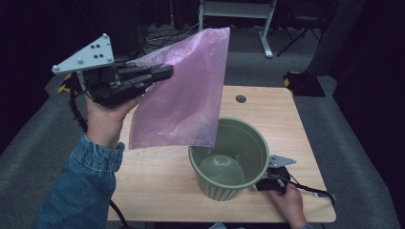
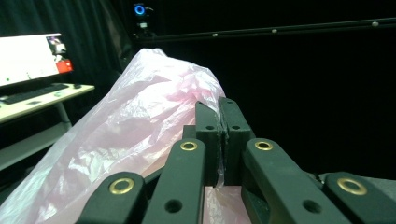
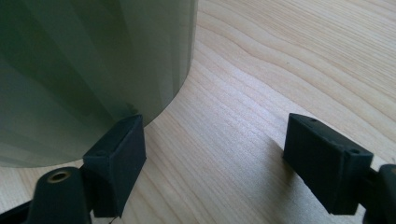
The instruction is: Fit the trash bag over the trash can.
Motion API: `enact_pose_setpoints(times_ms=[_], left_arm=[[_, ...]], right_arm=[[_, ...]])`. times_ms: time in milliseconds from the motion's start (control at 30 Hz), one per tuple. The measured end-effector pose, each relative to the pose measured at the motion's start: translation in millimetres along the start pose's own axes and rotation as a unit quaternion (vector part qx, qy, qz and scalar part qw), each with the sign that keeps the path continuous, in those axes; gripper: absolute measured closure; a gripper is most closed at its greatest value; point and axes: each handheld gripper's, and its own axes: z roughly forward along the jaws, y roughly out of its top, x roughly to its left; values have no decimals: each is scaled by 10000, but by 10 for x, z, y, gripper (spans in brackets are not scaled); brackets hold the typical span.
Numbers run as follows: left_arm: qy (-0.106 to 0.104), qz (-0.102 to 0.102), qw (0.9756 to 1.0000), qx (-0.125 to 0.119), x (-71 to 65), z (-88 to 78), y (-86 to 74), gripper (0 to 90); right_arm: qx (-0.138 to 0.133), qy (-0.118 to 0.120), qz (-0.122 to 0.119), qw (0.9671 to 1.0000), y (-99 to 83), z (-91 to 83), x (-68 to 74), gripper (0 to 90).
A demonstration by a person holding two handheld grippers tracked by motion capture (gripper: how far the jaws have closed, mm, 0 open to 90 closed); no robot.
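Left gripper [image 1: 165, 72], jaws pinching the pink plastic bag [image 1: 184, 95]: you are holding it raised above the table [image 1: 157, 176], hanging beside the green bin [image 1: 229, 157] and not yet inside. Right gripper [image 3: 215, 154], jaws spread, is resting against the bin's base. Opening and lining remain, judging by this.
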Motion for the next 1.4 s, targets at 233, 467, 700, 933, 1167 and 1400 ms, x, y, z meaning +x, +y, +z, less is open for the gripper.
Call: enact_pose_setpoints(times_ms=[233, 467, 700, 933, 1167, 1400], left_arm=[[-198, -59, 9997, 113, -66, 295, -89, 880], [-461, -149, 9988, 80, -108, 578, -118, 880], [-695, -151, 9973, 166, -173, 901, -129, 879], [-874, -199, 9957, 217, -219, 1155, -177, 878], [-1036, -252, 9938, 320, -281, 1407, -254, 878], [-1046, -319, 9927, 517, -317, 1547, -412, 873]], right_arm=[[1, 15, -14, 10000, 1, 1, -4, 207], [0, 15, -13, 10000, 1, 1, -4, 207], [1, 14, -15, 10000, 1, 1, -4, 207], [1, 16, -16, 10000, 1, 1, -4, 207], [2, 16, -13, 10000, 1, 1, -3, 207], [-4, 20, -29, 10000, 1, 0, -4, 206]])
